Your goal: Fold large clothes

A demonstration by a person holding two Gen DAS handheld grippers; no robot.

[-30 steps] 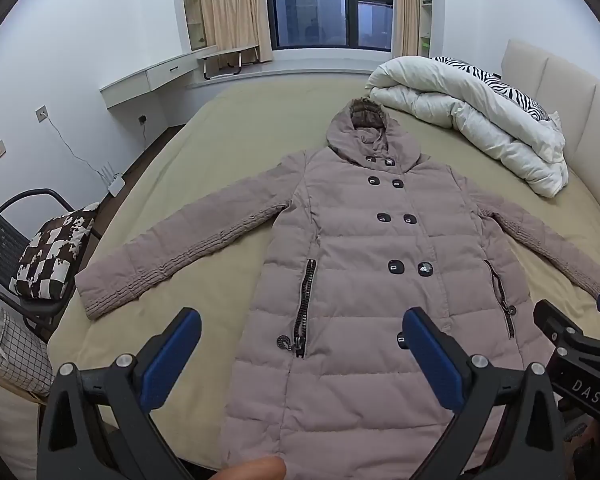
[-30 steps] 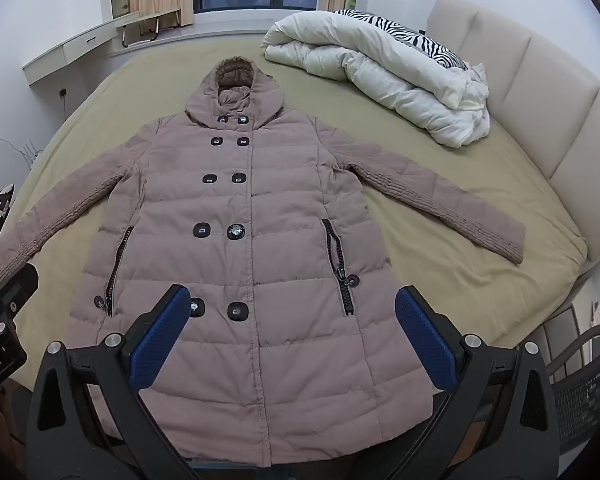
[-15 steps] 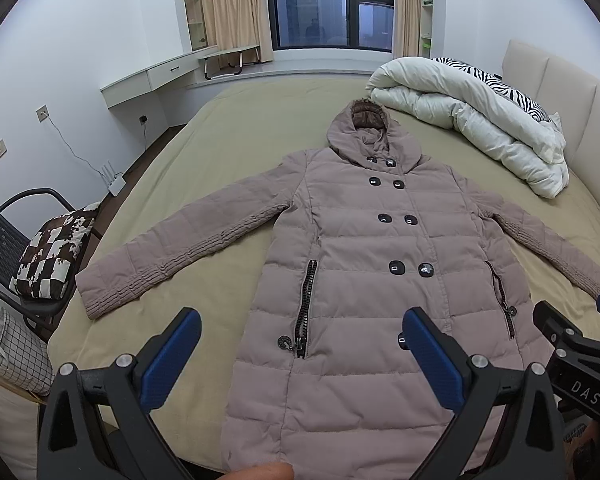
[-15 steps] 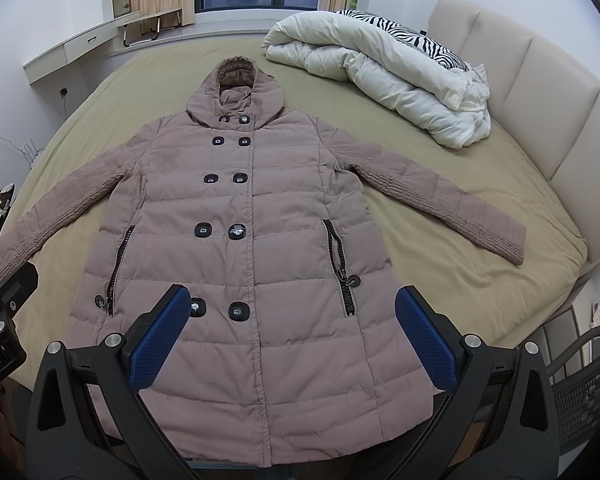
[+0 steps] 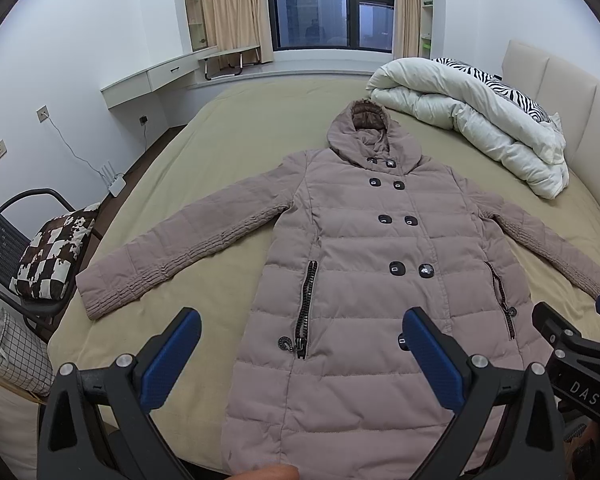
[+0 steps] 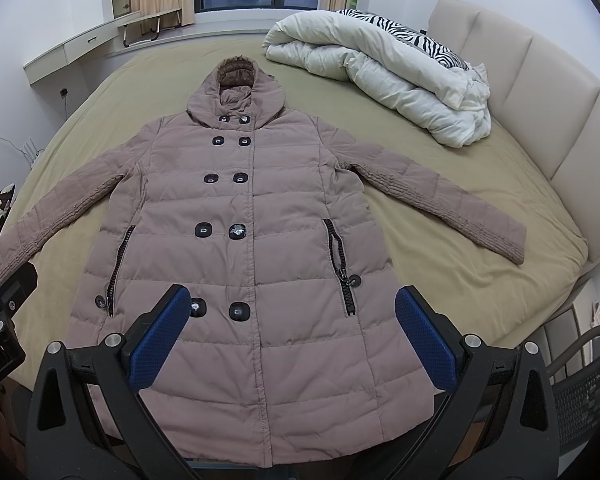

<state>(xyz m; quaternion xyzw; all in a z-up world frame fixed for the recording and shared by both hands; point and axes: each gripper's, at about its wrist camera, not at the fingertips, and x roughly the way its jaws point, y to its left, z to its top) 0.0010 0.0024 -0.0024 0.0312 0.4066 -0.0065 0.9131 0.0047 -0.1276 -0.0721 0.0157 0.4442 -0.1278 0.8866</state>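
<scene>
1. Coat (image 5: 380, 280): a long mauve quilted one with a hood, lying flat and face up on the bed (image 5: 228, 152), hood toward the window and hem at the near edge.
2. Both sleeves are spread out to the sides; the left sleeve (image 5: 172, 252) ends near the bed's left edge, the right sleeve (image 6: 452, 204) reaches toward the headboard (image 6: 540, 92).
3. Its front is closed, with paired dark buttons (image 6: 204, 231) down the middle and a black zipped pocket (image 6: 342, 264) on each side.
4. Left gripper (image 5: 300, 354) hangs above the lower part of the coat, its blue-padded fingers (image 5: 170, 356) spread wide and holding nothing.
5. Right gripper (image 6: 292, 338) hangs over the hem area, its fingers (image 6: 426, 344) likewise spread wide and empty.
6. A rolled white duvet (image 6: 388, 68) with a zebra-print side lies on the bed beyond the coat's right shoulder, apart from it.
7. A black chair (image 5: 8, 236) with a patterned cushion (image 5: 52, 252) stands beside the bed on the left.
</scene>
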